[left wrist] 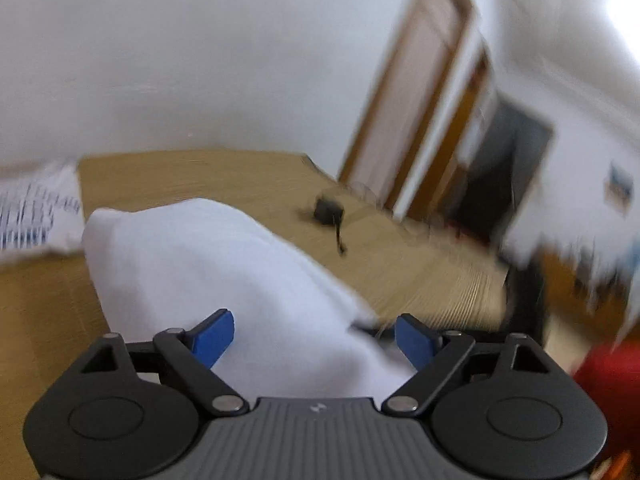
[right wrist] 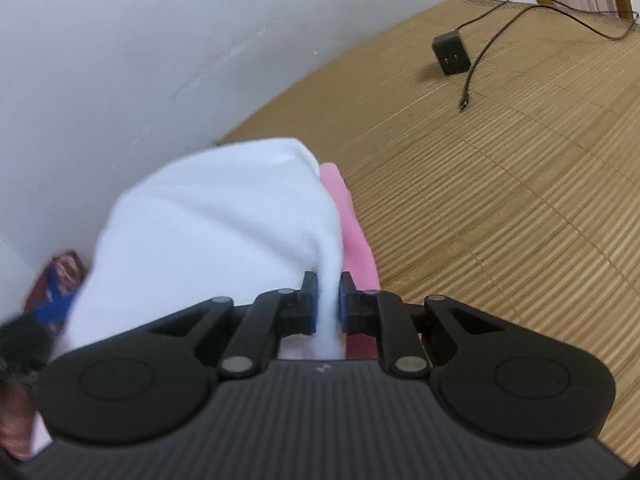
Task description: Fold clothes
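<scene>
A white garment (left wrist: 216,272) lies bunched on a bamboo mat (left wrist: 420,268). My left gripper (left wrist: 314,340) stands open, its blue pads (left wrist: 214,340) wide apart, and the white cloth runs between them without being pressed. In the right wrist view the same white garment (right wrist: 208,232) rises in a mound, and my right gripper (right wrist: 328,304) is shut on a pinched fold of it. A pink cloth (right wrist: 354,236) lies under the white garment's right side.
A black charger (right wrist: 450,56) with a loose cable (right wrist: 520,12) lies on the bamboo mat (right wrist: 500,180) at the far right. A white wall (right wrist: 140,40) borders the mat. A printed white cloth (left wrist: 36,212) lies far left, a red-and-blue packet (right wrist: 56,288) beside the garment.
</scene>
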{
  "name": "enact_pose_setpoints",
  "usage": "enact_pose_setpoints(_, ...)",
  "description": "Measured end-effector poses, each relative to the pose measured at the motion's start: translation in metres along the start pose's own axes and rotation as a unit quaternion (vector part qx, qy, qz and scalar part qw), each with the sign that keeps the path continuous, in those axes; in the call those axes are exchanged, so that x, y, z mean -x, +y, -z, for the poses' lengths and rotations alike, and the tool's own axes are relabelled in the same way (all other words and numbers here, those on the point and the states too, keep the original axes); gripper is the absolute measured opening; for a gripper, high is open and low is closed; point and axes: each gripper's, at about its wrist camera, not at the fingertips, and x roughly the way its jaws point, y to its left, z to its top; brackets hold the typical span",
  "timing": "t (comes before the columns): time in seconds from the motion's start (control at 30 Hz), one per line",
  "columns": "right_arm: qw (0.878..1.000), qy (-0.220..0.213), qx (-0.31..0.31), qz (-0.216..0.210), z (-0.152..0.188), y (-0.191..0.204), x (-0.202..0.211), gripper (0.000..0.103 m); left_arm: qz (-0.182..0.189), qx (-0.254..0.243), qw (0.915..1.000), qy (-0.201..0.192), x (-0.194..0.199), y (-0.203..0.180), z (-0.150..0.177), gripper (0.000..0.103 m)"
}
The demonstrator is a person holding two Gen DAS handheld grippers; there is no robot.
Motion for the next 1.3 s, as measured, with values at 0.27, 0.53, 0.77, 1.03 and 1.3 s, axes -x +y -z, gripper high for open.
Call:
enact_pose_setpoints(0.27,0.999,0.017,0.042,-0.003,0.0,0.012,-0.011,0.026,-0.046,0.141,0.9889,0.005,-0.005,0.044,-0.026,0.0)
enact_pose_setpoints(0.53,0.997,-0.002,0.079,0.006,-0.006,0.018,0.036,0.047,-0.066,0.011,0.9923,0.105,-0.051,0.054,-0.022,0.0)
enact_pose_setpoints(0.77,0.945,0.009,0.31,-0.105,0.008,0.132,0.056,0.044,-0.013,0.036,0.9902,0.134,-0.065,0.08,-0.017,0.0)
enact_pose_setpoints(1.03,0.934,0.016,0.354,-0.042,0.086,0.127,0.007,0.043,0.012,0.059,0.9925,0.107,-0.07,0.087,0.008,0.003)
enact_pose_setpoints(1.3,0.947,0.025,0.311,-0.077,0.064,0.126,0.02,0.044,-0.007,0.054,0.9955,0.077,-0.047,0.069,-0.018,0.003)
